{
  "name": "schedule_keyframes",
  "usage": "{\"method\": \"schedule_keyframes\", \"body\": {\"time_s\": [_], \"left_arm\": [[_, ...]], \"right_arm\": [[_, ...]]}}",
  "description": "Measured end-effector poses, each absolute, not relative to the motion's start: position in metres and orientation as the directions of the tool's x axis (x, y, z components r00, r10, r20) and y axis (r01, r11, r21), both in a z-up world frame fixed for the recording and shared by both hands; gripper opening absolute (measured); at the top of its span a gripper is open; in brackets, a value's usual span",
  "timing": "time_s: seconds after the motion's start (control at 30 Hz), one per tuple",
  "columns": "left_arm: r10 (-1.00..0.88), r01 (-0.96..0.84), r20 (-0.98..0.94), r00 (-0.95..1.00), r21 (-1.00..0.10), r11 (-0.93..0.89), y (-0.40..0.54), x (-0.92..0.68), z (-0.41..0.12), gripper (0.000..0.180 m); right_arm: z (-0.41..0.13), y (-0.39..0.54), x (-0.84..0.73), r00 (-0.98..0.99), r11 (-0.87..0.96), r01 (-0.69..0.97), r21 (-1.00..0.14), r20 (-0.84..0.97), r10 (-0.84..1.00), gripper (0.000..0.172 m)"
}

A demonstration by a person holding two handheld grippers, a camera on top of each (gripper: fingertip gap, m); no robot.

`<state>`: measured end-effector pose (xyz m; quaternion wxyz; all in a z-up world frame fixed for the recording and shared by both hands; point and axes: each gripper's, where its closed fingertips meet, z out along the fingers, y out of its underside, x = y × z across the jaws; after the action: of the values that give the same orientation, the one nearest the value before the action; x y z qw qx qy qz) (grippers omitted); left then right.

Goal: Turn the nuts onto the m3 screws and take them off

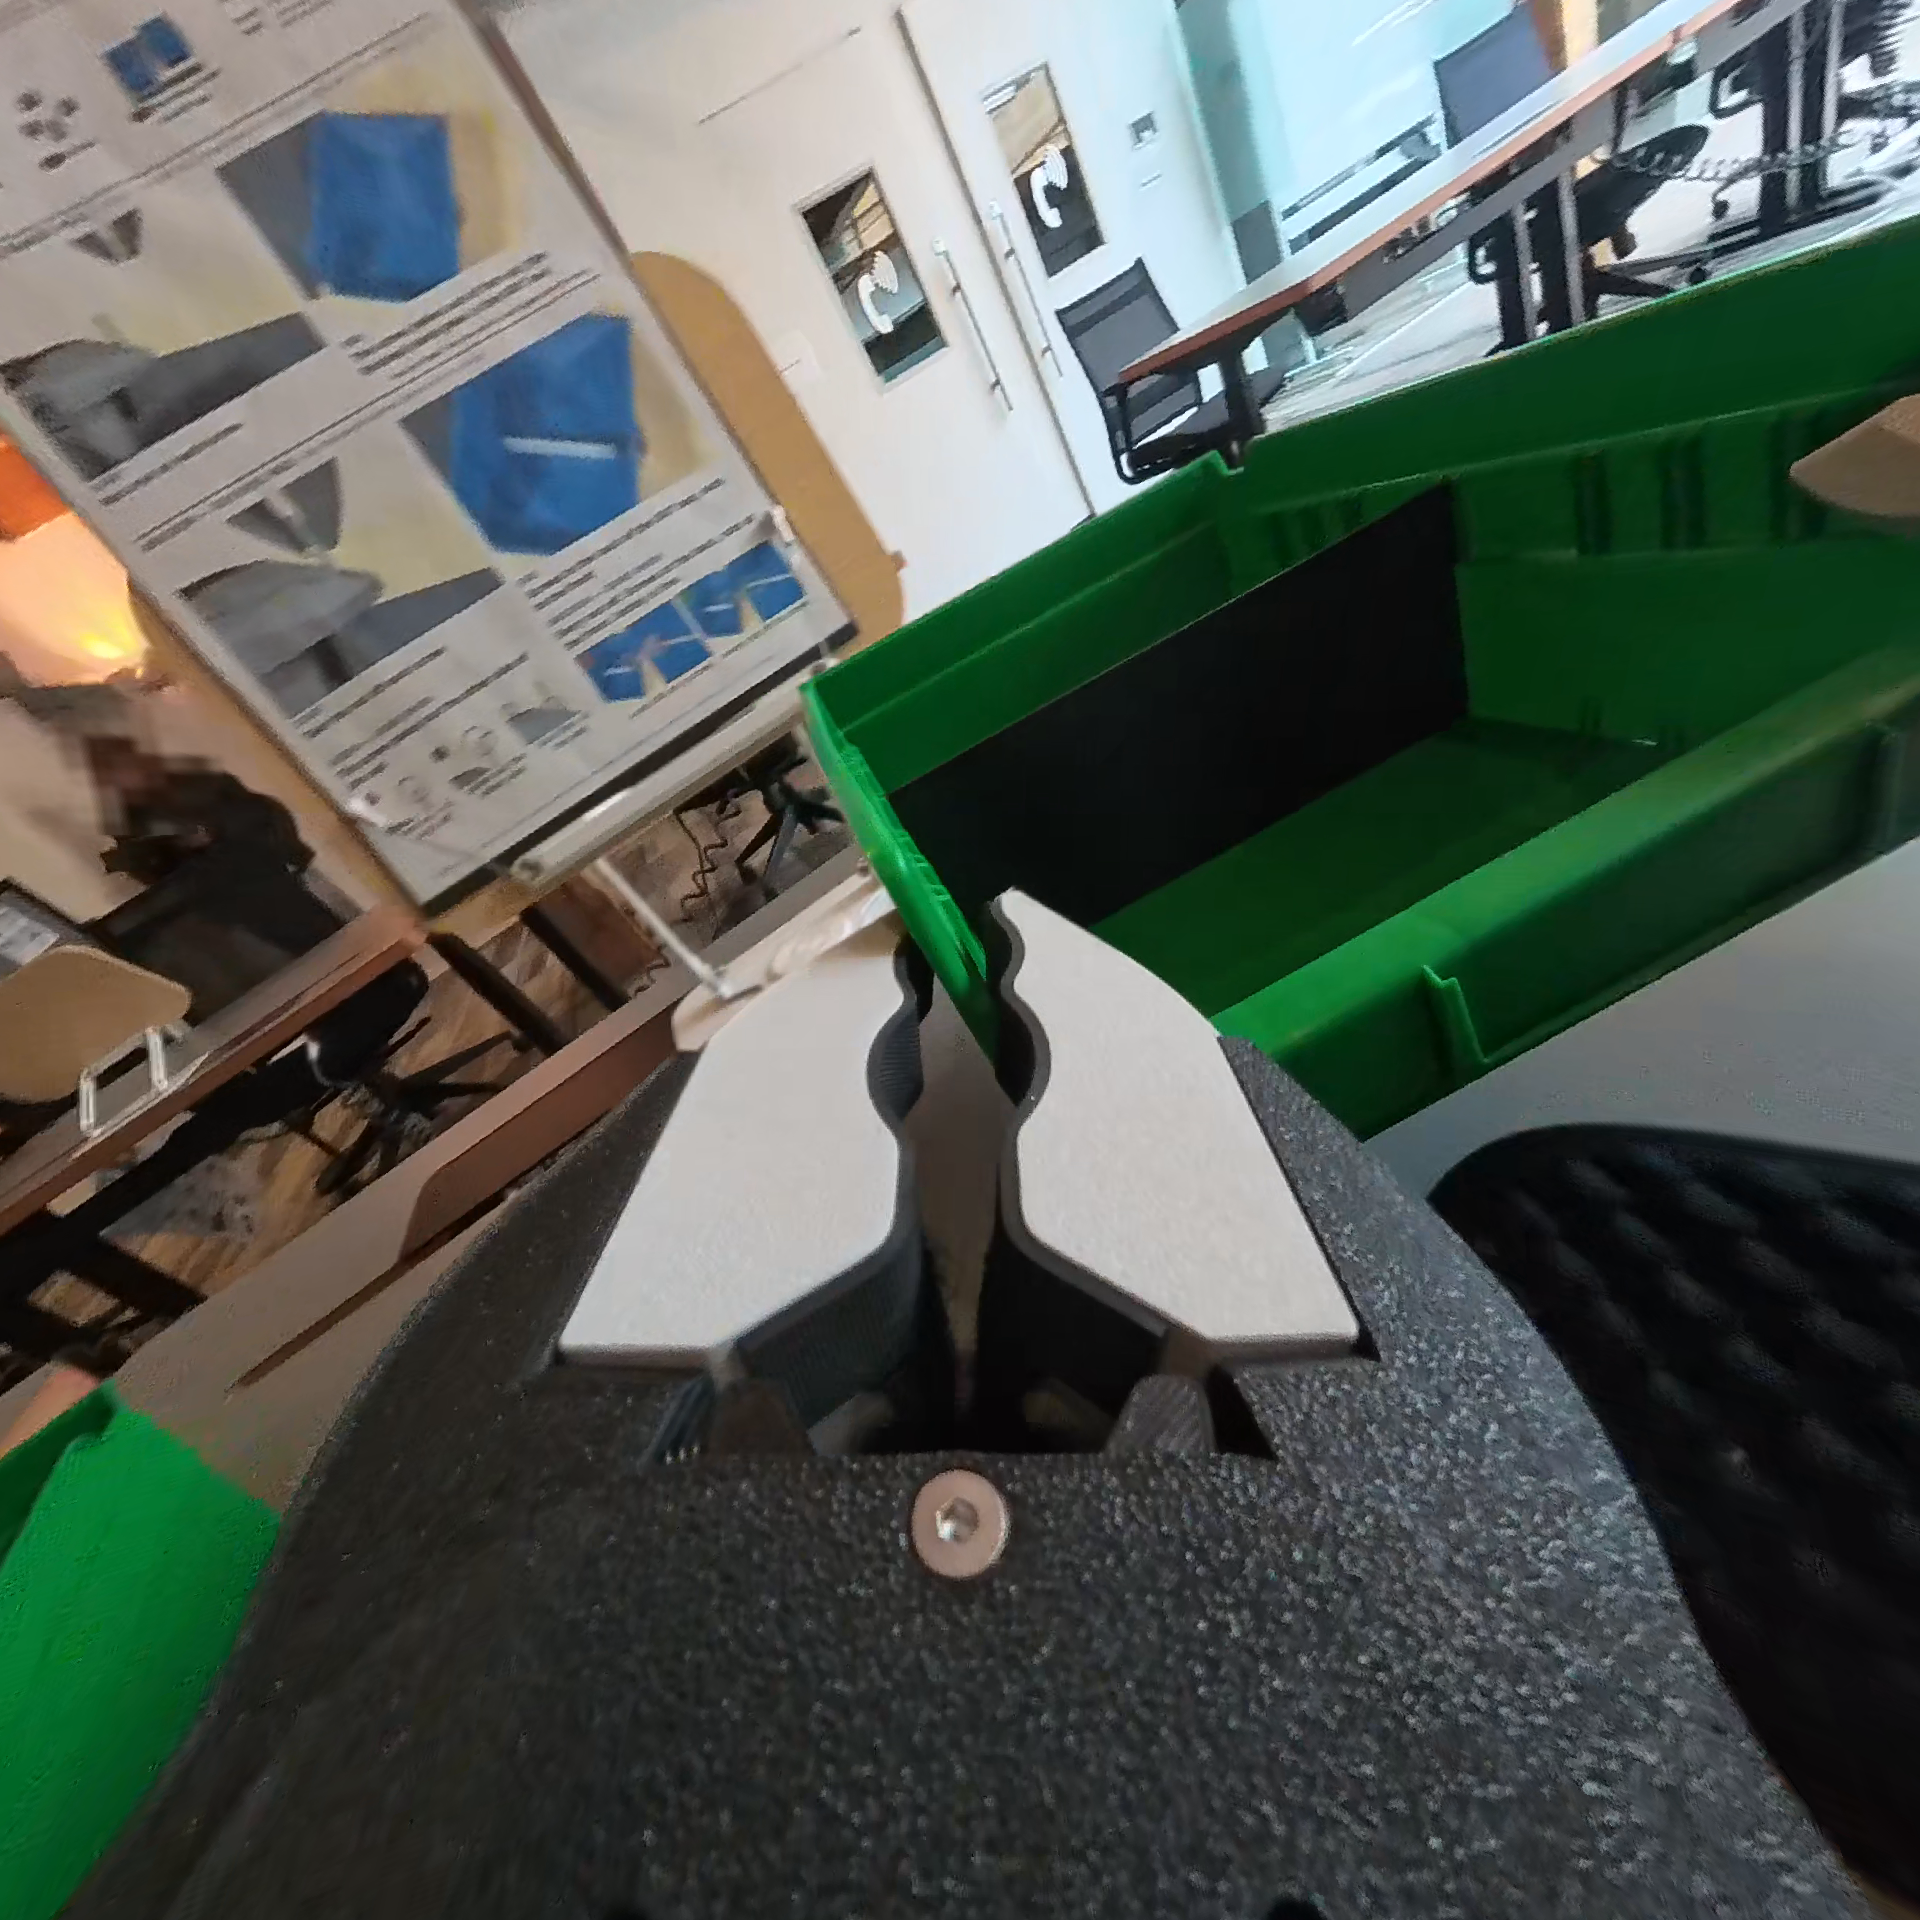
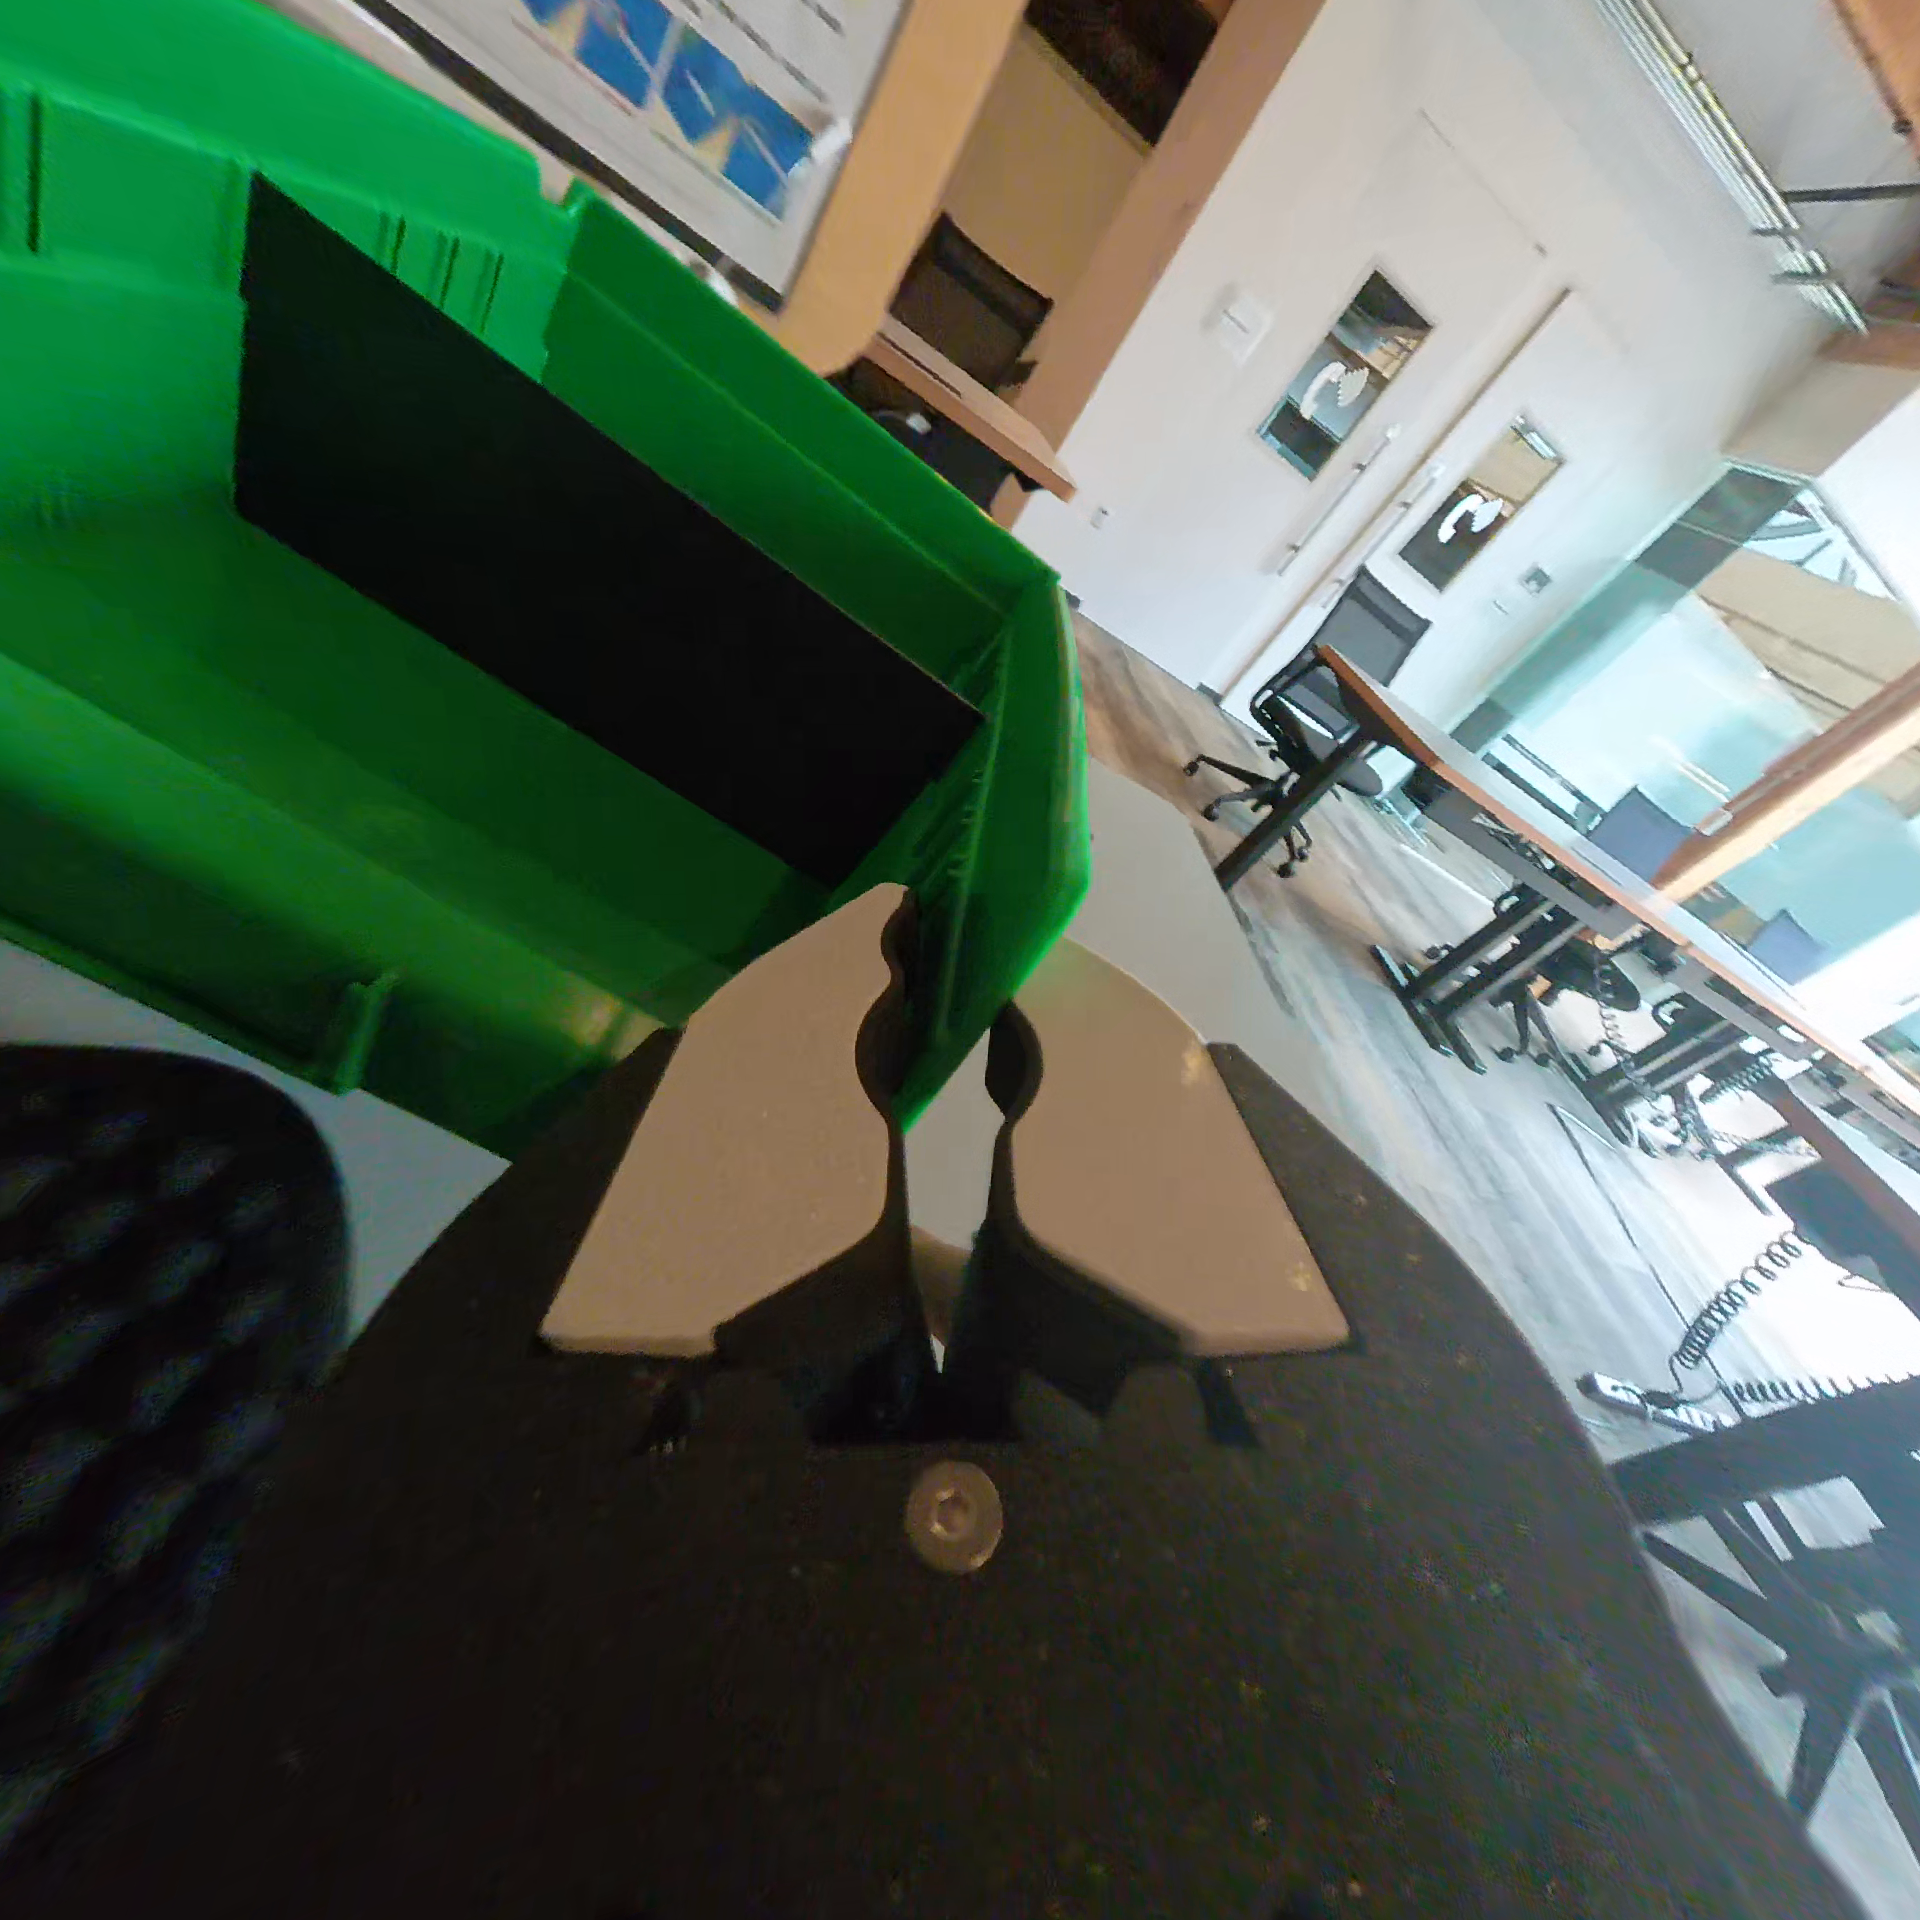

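Each tool pinches an end wall of the green plastic bin [image 1: 1351, 790]: left tool [image 1: 961, 966] and right tool [image 2: 951, 977], jaws nearly together, above the pale tabletop [image 1: 1714, 1039].

From my remote station I record an open-plan office: long wood-edged desks [image 2: 1621, 862] on black frames, black swivel chairs [image 2: 1309, 717], white doors [image 1: 987, 239] with glazed panels, glass partitions [image 2: 1704, 665], and a printed poster board [image 1: 343, 395] on a stand.
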<state>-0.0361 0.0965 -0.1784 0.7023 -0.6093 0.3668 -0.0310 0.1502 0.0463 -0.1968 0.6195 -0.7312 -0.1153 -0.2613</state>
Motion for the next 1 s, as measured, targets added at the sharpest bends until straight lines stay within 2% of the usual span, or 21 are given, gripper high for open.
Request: {"method": "schedule_keyframes", "body": {"time_s": [0.37,1.0], "left_arm": [[-0.548,-0.417,-0.523,0.652,-0.852,0.317,0.092,0.069,-0.207,0.011],[-0.613,-0.513,-0.585,0.531,-0.798,0.317,0.087,0.140,-0.253,0.017]], "right_arm": [[-0.221,0.034,0.253,0.822,-0.200,0.499,-0.843,0.534,-0.199,0.008],[-0.261,0.046,0.326,0.833,-0.184,0.512,-0.839,0.537,-0.132,0.009]]}}
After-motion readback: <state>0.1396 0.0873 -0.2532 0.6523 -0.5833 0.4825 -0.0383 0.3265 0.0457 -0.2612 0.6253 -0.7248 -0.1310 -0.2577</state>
